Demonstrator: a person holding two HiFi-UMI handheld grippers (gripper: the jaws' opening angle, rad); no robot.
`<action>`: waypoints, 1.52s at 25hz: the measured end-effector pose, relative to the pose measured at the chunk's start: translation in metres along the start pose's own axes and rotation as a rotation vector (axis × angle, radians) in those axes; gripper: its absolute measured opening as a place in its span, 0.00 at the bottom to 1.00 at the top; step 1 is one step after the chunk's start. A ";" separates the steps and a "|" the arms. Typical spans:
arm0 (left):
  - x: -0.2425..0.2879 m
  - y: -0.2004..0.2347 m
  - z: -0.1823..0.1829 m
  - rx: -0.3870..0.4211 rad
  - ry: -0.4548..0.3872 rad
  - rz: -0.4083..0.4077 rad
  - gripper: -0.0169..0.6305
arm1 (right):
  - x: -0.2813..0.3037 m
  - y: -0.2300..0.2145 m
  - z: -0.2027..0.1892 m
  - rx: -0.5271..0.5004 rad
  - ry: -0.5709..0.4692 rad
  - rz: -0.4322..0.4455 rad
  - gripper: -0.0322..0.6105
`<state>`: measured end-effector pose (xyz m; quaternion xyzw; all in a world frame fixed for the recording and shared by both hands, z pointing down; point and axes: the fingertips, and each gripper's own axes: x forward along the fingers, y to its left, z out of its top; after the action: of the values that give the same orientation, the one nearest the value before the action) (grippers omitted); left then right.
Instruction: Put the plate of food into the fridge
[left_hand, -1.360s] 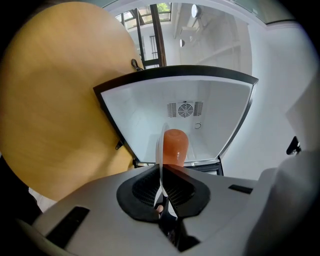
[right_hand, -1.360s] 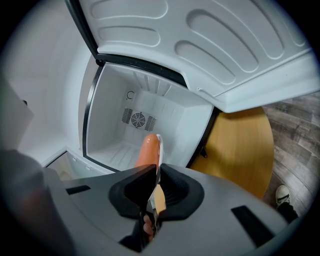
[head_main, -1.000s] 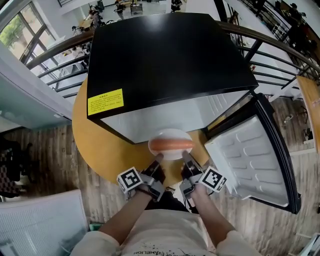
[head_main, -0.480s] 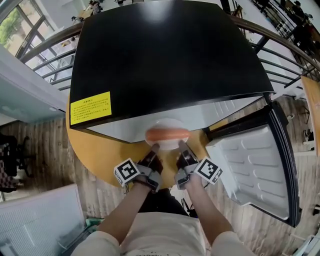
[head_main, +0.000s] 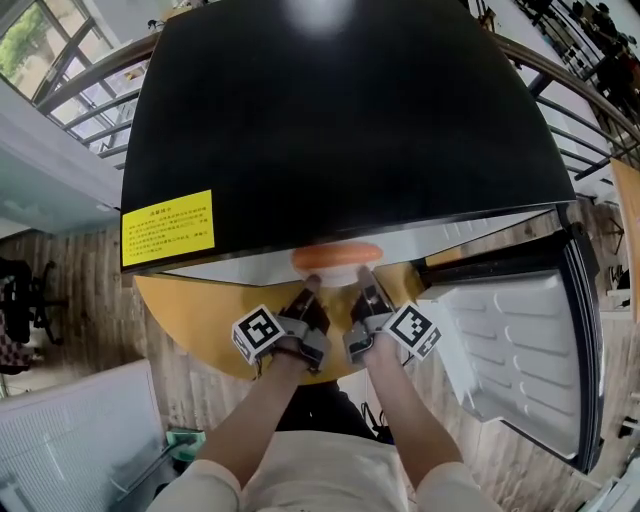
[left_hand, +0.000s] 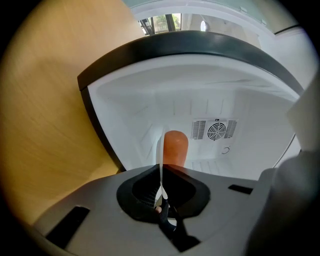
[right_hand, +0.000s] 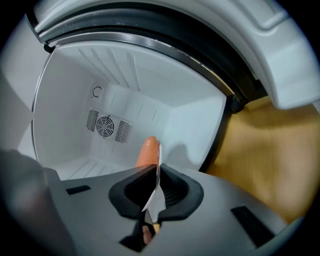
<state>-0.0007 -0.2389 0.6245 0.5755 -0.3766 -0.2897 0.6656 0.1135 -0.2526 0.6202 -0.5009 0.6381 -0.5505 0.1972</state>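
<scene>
A white plate (head_main: 335, 268) with an orange sausage (head_main: 336, 255) on it sits halfway under the black fridge top (head_main: 330, 130), at the fridge's open mouth. My left gripper (head_main: 308, 292) is shut on the plate's near left rim, and my right gripper (head_main: 362, 288) is shut on its near right rim. In the left gripper view the plate's rim (left_hand: 160, 170) runs edge-on between the jaws, the sausage (left_hand: 175, 148) beyond it. The right gripper view shows the same rim (right_hand: 156, 192) and the sausage (right_hand: 149, 152) inside the white fridge cavity (right_hand: 125, 110).
The fridge door (head_main: 520, 350) hangs open to the right, its white inner shelves facing up. The fridge stands on a round wooden table (head_main: 190, 310). A fan grille (left_hand: 215, 129) marks the cavity's back wall. Railings (head_main: 90, 90) and wood flooring surround the table.
Both grippers have carried the plate forward, away from me. It now lies partly hidden under the fridge's top edge, where before it was fully in view in front of the opening.
</scene>
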 end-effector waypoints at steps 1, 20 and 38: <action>0.002 0.002 0.002 -0.004 -0.006 0.002 0.08 | 0.003 -0.002 0.001 -0.003 -0.005 -0.003 0.11; 0.032 0.028 0.021 -0.023 -0.109 0.068 0.08 | 0.045 -0.026 0.012 -0.024 -0.032 -0.047 0.11; 0.042 0.038 0.029 -0.011 -0.123 0.125 0.08 | 0.061 -0.030 0.014 -0.095 -0.022 -0.073 0.12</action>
<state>-0.0038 -0.2827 0.6706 0.5282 -0.4503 -0.2844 0.6613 0.1121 -0.3085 0.6610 -0.5388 0.6424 -0.5210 0.1600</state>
